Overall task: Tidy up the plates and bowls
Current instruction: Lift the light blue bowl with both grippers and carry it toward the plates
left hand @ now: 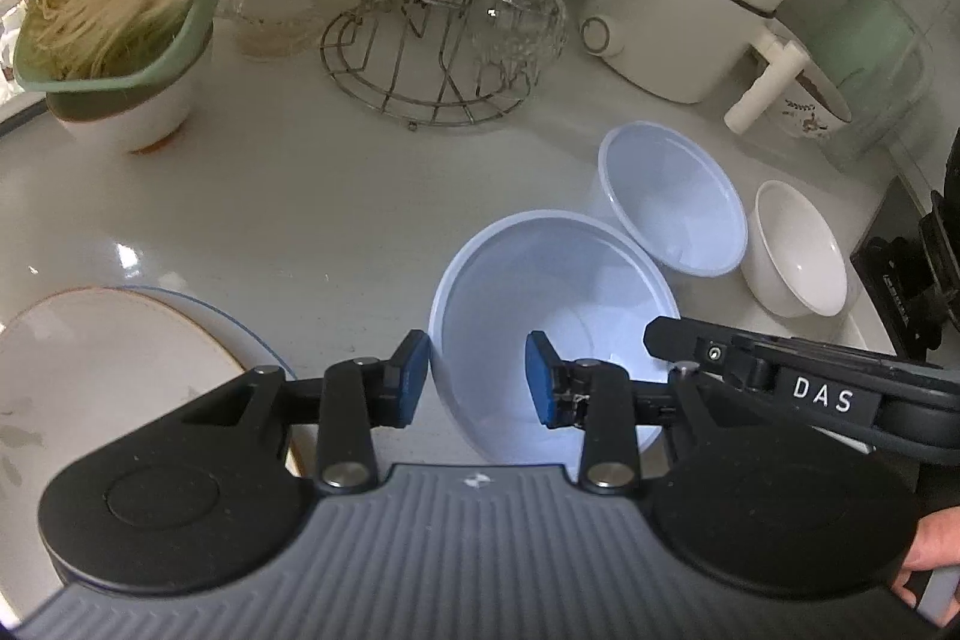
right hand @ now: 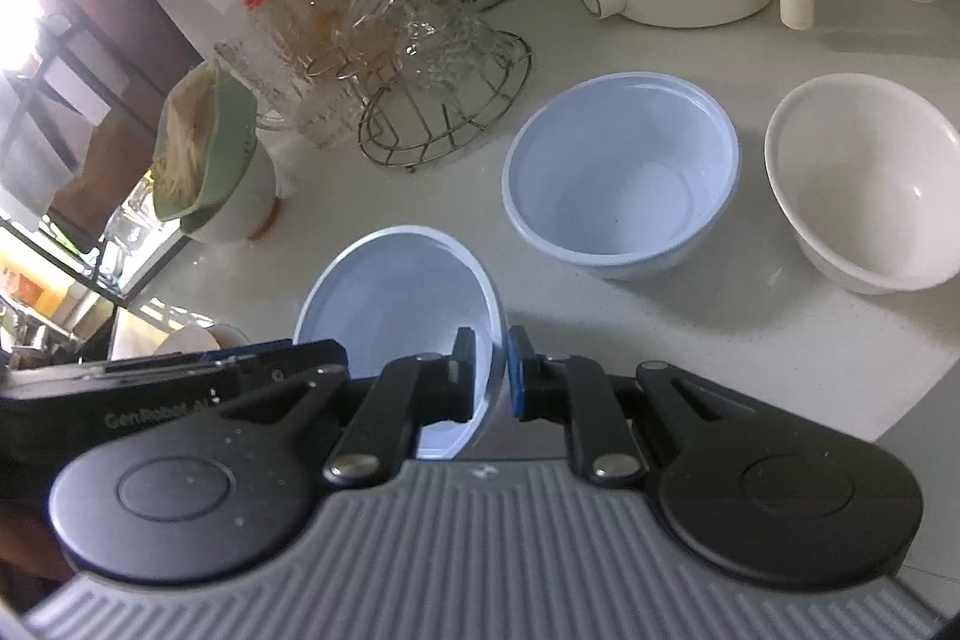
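A: Pale-blue plastic sits between both sets of jaws. The right gripper (right hand: 501, 376) is pinched tight on the wall of the tilted blue bowl (right hand: 402, 304), one pad inside the rim and one outside, at the lower middle of the right wrist view.

B: And the left gripper (left hand: 478, 379)?

A: Narrowed partway over the same bowl's (left hand: 555, 304) near wall, low in the middle of the left wrist view, with one pad outside and one inside. I cannot tell whether those pads actually press the plastic, and a gap seems to show.

B: So how should the step be done well?

A: My guess is that the bowl is meant to nest into the second blue bowl (right hand: 621, 172), which stands upright just beyond it, right of centre. The thin wall will flex, so I'd keep the right pinch steady, level the bowl before carrying it, and bring it down centred so the rims meet evenly.

B: What about the neighbours?

A: A white bowl (right hand: 864, 184) stands just beside the second blue one at the right edge, so the swing should stay clear of it. A wire rack (right hand: 447, 112) of glassware sits further up the white surface (right hand: 750, 340). Plates (left hand: 102, 370) lie stacked at lower left in the left wrist view, apart from the bowls.
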Action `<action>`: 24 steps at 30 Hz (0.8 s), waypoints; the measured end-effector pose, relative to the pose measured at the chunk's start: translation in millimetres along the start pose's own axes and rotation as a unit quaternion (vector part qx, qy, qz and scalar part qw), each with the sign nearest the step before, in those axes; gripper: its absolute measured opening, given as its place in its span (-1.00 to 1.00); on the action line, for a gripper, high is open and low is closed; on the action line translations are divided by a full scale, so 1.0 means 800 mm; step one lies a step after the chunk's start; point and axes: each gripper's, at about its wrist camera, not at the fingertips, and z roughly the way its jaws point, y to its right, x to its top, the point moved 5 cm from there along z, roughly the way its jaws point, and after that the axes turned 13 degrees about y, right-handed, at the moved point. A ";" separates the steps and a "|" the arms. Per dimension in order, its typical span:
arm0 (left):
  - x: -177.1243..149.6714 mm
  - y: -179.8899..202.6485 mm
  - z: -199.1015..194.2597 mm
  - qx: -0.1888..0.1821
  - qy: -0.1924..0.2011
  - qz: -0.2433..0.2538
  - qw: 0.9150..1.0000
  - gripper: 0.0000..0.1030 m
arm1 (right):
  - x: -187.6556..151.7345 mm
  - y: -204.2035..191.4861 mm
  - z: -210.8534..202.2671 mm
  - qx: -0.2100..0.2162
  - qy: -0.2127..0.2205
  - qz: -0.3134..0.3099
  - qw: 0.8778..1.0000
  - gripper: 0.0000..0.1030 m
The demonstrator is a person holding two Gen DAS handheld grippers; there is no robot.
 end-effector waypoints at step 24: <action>0.044 0.026 -0.048 0.012 0.016 0.037 0.999 -0.03 | 0.024 -0.012 -0.042 -0.013 0.042 -0.024 0.999 -0.68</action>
